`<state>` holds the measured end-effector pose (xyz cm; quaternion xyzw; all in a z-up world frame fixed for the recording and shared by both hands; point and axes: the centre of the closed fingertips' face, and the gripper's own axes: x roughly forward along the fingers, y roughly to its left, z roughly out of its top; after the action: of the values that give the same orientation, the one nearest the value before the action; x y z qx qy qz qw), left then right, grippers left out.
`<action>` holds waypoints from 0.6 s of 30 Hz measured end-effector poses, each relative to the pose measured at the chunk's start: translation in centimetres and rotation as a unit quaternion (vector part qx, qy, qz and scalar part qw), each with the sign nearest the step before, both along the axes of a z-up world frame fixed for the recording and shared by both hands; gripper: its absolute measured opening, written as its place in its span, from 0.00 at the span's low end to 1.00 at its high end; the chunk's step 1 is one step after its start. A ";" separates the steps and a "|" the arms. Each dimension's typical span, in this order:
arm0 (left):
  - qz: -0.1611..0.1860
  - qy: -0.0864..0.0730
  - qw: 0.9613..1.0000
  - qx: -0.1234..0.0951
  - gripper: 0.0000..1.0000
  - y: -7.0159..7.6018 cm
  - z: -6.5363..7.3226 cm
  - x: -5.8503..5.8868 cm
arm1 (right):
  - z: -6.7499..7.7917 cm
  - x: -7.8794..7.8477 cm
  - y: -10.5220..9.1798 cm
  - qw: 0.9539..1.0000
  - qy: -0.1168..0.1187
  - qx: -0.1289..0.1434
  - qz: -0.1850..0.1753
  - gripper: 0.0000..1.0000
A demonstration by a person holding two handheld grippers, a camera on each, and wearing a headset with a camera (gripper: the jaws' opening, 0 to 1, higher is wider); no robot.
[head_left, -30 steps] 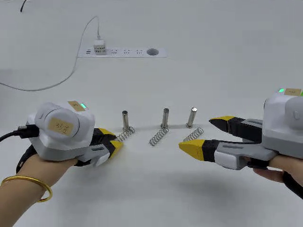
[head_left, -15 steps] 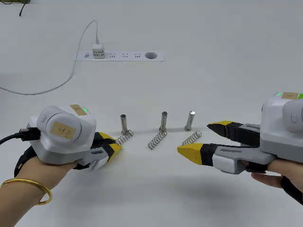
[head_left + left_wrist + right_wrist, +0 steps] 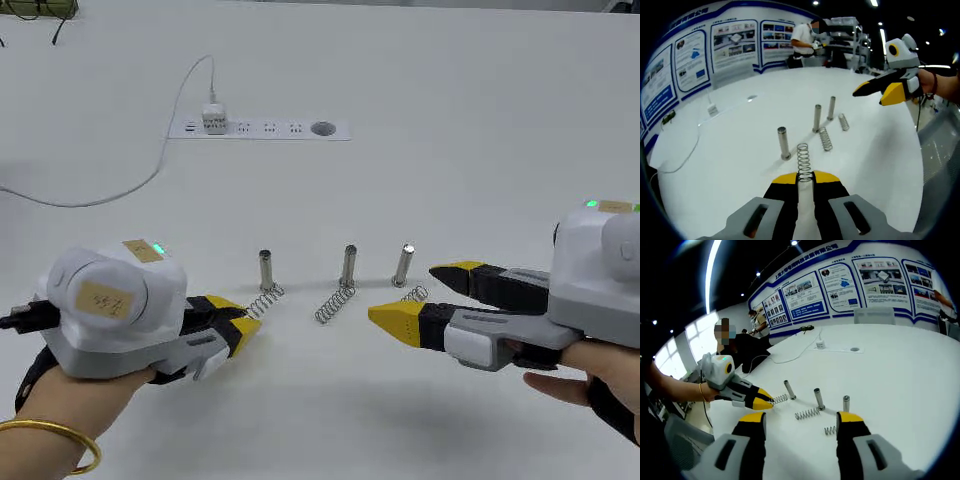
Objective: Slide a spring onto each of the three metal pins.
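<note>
Three upright metal pins (image 3: pixel 266 268) (image 3: pixel 349 265) (image 3: pixel 405 262) stand in a row on the white table. A spring lies in front of each. My left gripper (image 3: pixel 248 322) is shut on the near end of the left spring (image 3: pixel 264 299); in the left gripper view that spring (image 3: pixel 803 159) runs from the yellow tips (image 3: pixel 804 176) toward the left pin (image 3: pixel 783 142). The middle spring (image 3: pixel 335 303) lies free. My right gripper (image 3: pixel 415 293) is open, its jaws on either side of the right spring (image 3: pixel 414 294), which also lies ahead of the jaws in the right gripper view (image 3: pixel 830 430).
A white power strip (image 3: pixel 260 129) with a plugged charger and a cable (image 3: pixel 150 170) lies at the back of the table. A person stands beyond the table's far edge (image 3: pixel 805 40). Bare white tabletop (image 3: pixel 320 400) surrounds the pins.
The head camera has shifted. My right gripper has edged left, so its open jaws now flank the right spring. My left gripper stays on the left spring's end.
</note>
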<state>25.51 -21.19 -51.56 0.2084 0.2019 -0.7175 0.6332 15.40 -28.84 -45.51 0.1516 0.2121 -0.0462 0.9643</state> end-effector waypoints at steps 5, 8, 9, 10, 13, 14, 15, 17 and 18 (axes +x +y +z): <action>0.013 0.022 0.999 -0.033 0.10 0.2 1.3 -0.8 | 0.6 0.9 0.6 1.000 -0.016 0.014 0.001 0.56; 0.014 0.027 0.999 -0.045 0.10 0.4 2.0 -1.3 | 1.1 1.5 1.2 0.999 -0.030 0.031 0.003 0.54; 0.014 0.027 0.998 -0.047 0.10 0.4 2.1 -1.3 | 1.1 1.6 1.3 0.999 -0.032 0.034 0.004 0.54; 0.014 0.029 0.998 -0.055 0.10 0.4 2.5 -1.5 | 1.3 1.9 1.5 0.999 -0.037 0.039 0.005 0.53; 0.017 0.034 0.997 -0.073 0.10 0.5 3.3 -1.8 | 2.0 2.6 2.4 0.996 -0.057 0.065 0.010 0.51; 0.016 0.032 0.996 -0.078 0.10 0.5 3.5 -1.9 | 2.1 2.8 2.6 0.996 -0.060 0.068 0.012 0.50; 0.014 0.024 0.996 -0.084 0.10 0.5 3.8 -2.1 | 2.3 3.1 2.8 0.996 -0.064 0.069 0.012 0.49; 0.010 0.025 0.996 -0.088 0.10 0.5 4.1 -2.4 | 2.5 3.4 3.2 0.995 -0.069 0.075 0.014 0.48; 0.010 0.026 0.995 -0.094 0.10 0.5 4.4 -2.5 | 2.6 3.7 3.4 0.994 -0.075 0.082 0.014 0.48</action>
<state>22.97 -20.66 -47.21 0.1268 0.1525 -0.7319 0.6518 19.09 -25.42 -42.87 0.2306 0.1438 -0.0039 0.9624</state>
